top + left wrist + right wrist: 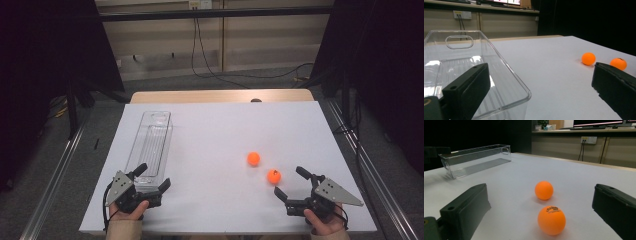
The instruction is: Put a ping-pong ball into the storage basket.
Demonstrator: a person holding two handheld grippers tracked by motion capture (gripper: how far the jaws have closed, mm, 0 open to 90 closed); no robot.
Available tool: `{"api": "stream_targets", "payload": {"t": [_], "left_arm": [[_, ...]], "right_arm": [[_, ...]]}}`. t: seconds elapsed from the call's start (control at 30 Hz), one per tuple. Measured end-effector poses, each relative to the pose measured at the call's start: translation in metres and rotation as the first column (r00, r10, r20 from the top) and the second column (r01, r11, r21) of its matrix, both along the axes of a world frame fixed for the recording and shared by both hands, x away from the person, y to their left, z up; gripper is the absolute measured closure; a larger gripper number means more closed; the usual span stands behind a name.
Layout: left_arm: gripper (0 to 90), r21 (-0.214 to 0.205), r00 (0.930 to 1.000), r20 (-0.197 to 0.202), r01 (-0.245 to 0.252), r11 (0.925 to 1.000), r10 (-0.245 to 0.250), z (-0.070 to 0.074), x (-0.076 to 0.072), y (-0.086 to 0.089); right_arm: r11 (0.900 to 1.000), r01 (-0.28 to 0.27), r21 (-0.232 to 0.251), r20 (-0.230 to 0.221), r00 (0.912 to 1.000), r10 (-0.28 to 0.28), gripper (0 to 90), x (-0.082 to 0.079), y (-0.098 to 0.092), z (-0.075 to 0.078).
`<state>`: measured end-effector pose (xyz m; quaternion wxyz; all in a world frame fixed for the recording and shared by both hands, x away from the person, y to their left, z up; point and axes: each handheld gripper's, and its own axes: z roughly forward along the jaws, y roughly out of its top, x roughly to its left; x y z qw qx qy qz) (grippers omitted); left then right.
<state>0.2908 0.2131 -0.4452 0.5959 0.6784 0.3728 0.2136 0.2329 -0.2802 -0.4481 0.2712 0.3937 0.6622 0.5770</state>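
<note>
The nearer orange ball lies on the white table in the lower right of the high view, just ahead of the right gripper, whose jaws stand apart with nothing between them. The second orange ball rests up and to the left, close by but not touching. Bare tabletop extends from both balls to the far and right edges. At the lower left, the left gripper has its jaws apart, astride the near end wall of the clear bin. The bin runs lengthwise toward the upper left and holds nothing.
</note>
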Motion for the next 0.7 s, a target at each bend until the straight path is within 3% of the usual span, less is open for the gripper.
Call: {"api": "stream_targets", "payload": {"t": [0.7], "left_arm": [[1.8,-0.001,0.9994,-0.001,0.035,0.9994,-0.035,-0.0004,0.0028,-0.0095]], "right_arm": [[1.0,-0.005,-0.001,0.0,1.0,0.005,0.3,0.0005,0.0,0.0004]]}}
